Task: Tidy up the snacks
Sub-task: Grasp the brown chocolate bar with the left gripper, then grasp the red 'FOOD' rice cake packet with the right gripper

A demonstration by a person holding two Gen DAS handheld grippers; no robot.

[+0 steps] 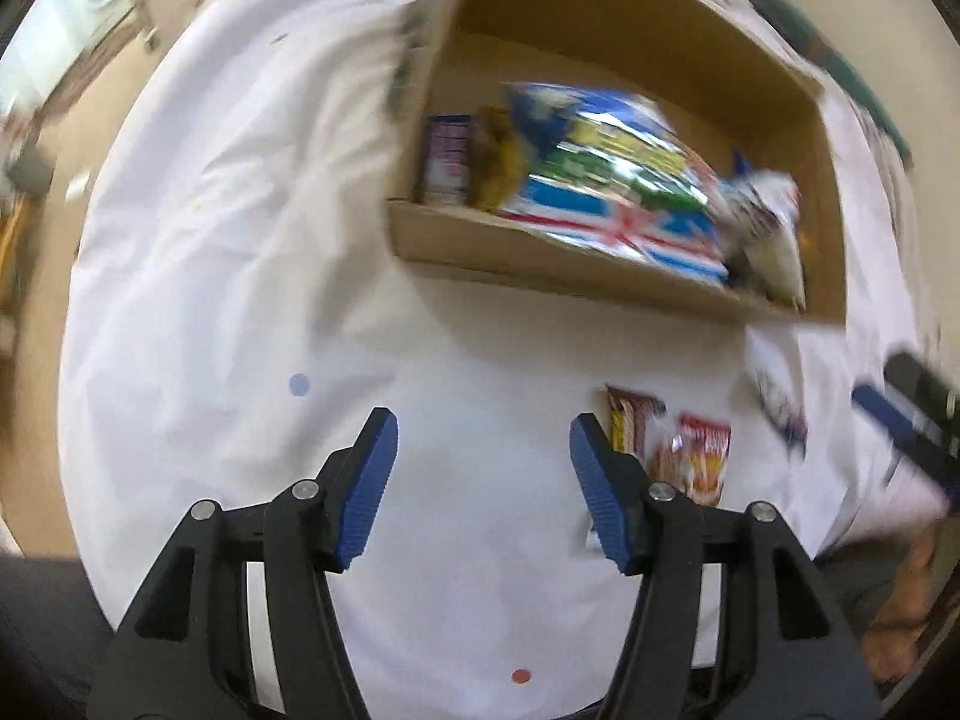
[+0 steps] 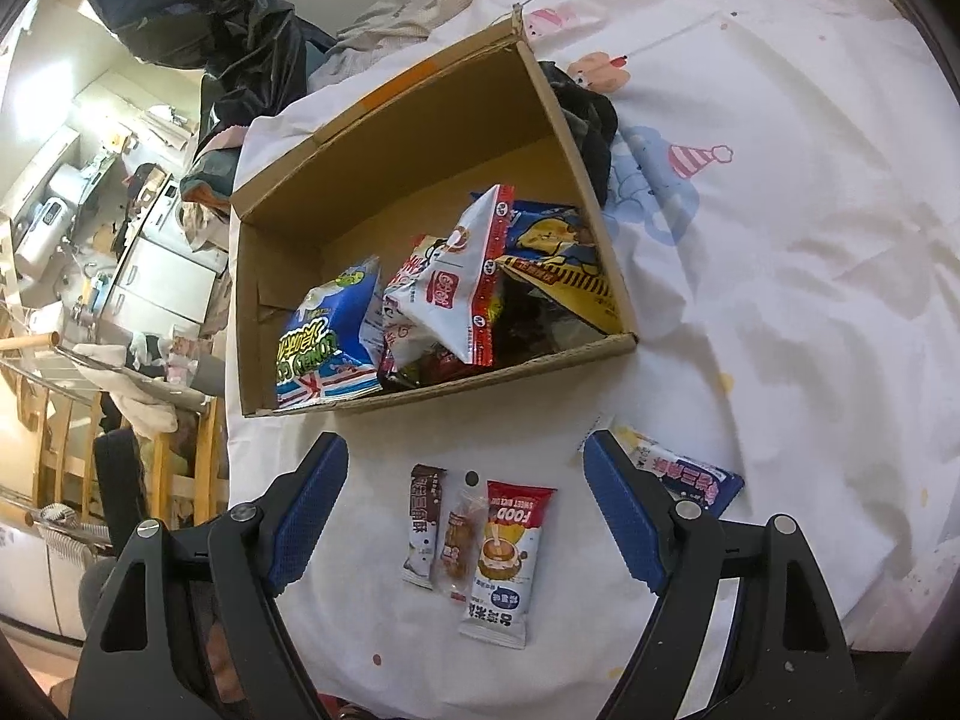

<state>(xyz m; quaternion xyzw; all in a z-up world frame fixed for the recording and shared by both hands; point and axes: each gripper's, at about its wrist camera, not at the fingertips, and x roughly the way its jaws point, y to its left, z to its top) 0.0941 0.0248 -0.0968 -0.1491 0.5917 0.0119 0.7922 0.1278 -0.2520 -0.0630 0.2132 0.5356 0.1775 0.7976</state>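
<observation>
A cardboard box (image 2: 288, 294) lies on the white sheet with several snack bags in it: a blue flag bag (image 2: 330, 354), a white-red bag (image 2: 462, 282), a yellow-blue bag (image 2: 558, 252). In the left wrist view the box (image 1: 540, 276) and the blue flag bag (image 1: 606, 180) are blurred. Three small packets lie in front of the box: a brown bar (image 2: 425, 528), a clear-wrapped snack (image 2: 459, 537), a red "FOOD" packet (image 2: 507, 558). A blue-white packet (image 2: 690, 477) lies beside the right finger. My right gripper (image 2: 465, 516) is open above the packets. My left gripper (image 1: 483, 489) is open and empty.
The white printed bedsheet (image 2: 780, 240) covers the surface. Dark clothing (image 2: 585, 114) lies behind the box. Its left edge drops to cluttered furniture and a wooden frame (image 2: 90, 420). In the left wrist view, packets (image 1: 696, 462) lie right of my left gripper, and the other gripper (image 1: 900, 420) shows at right.
</observation>
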